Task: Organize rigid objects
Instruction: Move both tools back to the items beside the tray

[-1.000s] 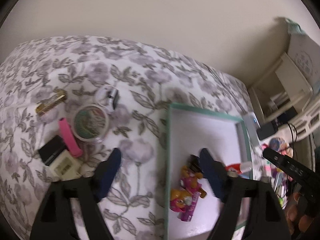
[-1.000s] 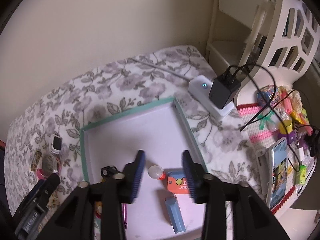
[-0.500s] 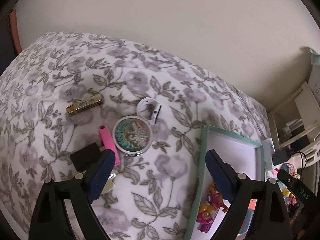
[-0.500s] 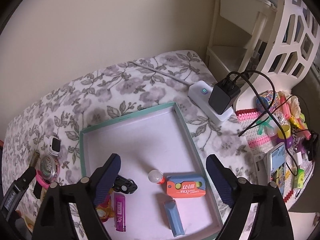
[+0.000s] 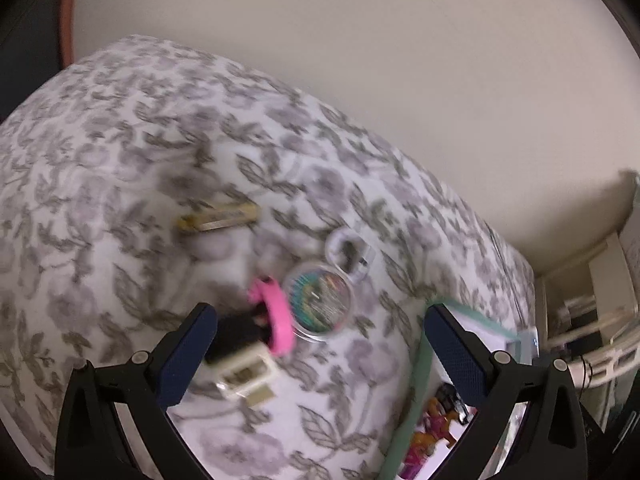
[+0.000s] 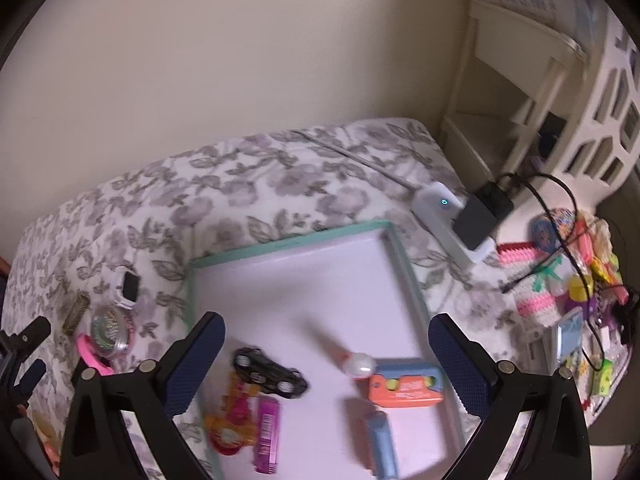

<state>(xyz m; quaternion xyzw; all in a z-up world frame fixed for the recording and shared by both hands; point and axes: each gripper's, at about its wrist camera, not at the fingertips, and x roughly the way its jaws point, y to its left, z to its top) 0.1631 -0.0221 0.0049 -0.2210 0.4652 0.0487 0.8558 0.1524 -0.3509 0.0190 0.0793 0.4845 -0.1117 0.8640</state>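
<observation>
Left wrist view: left tongs (image 5: 318, 344) point down at the cluster of loose items still on the bed (image 5: 120, 152), left of the tray (image 5: 424, 364). Jaws have just been opening and now stand fully spread, nothing pinched or touched. Nearest target: black-and-cream block (image 5: 244, 356), just ahead of the left finger, long axis running diagonally from the left finger toward the bottom edge. Pink piece (image 5: 276, 320) touches it; round clear case (image 5: 320, 300) and white watch (image 5: 348, 254) sit just beyond, gold bar (image 5: 218, 218) farther out toward the wall. Right wrist view: right tongs (image 6: 326, 360) hover over the tray's near end, jaws just opened, also fully spread and empty; toy car (image 6: 270, 374), white ball (image 6: 360, 364) and orange box (image 6: 404, 388) lie between them in the tray. Left hand is clearly the nearer one for the cluster; I'd expect it to take the block next.
</observation>
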